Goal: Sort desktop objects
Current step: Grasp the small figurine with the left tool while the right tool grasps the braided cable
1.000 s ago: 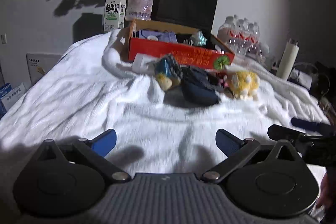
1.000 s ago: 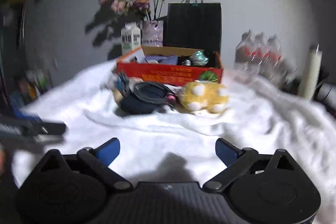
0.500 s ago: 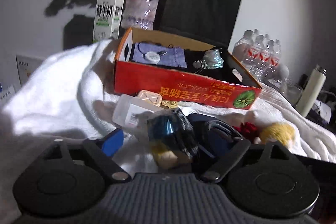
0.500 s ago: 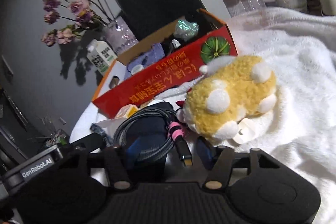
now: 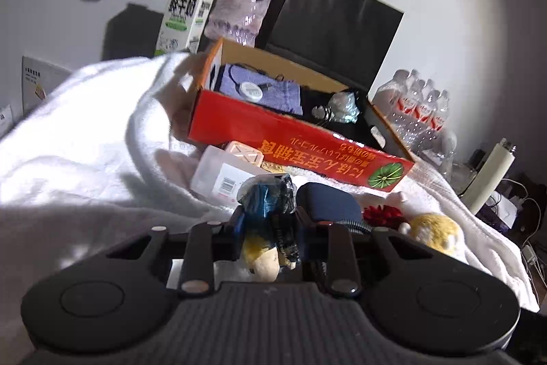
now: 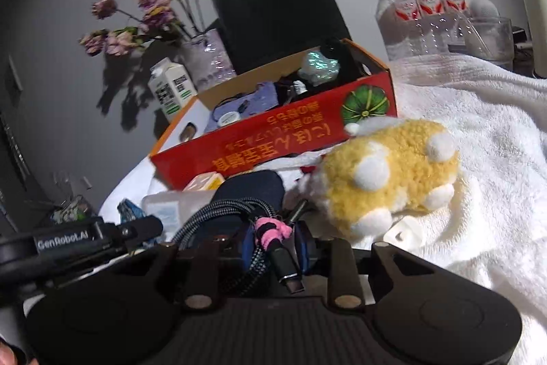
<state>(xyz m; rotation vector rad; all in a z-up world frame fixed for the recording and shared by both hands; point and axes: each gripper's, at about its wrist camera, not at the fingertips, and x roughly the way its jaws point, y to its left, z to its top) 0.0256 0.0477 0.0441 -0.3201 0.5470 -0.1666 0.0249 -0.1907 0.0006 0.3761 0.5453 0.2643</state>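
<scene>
My left gripper (image 5: pixel 270 230) is closing its jaws, and the blue pads press both sides of a crumpled blue-and-black snack packet (image 5: pixel 268 200) with a yellow end. My right gripper (image 6: pixel 275 245) is also closing, its pads squeezing a coiled grey braided cable (image 6: pixel 218 211) at its pink tie (image 6: pixel 271 228); the plug sticks out toward the camera. The cable lies on a dark blue pouch (image 6: pixel 253 187). A yellow plush toy (image 6: pixel 386 173) rests just right of it. Behind the pile stands an open red cardboard box (image 5: pixel 294 139) holding a purple cloth and a shiny crumpled item.
A clear plastic box (image 5: pixel 222 177) and a small pink case (image 5: pixel 244 154) lie before the red box on the white towel (image 5: pixel 85 142). Milk carton (image 5: pixel 186 12), flower vase (image 5: pixel 239 9), black paper bag (image 5: pixel 335 29), water bottles (image 5: pixel 417 112) and a white flask (image 5: pixel 490 173) stand behind.
Both grippers moved forward from the bare towel into the pile. Their wide jaws narrowed, the left around the snack packet, the right around the cable.
</scene>
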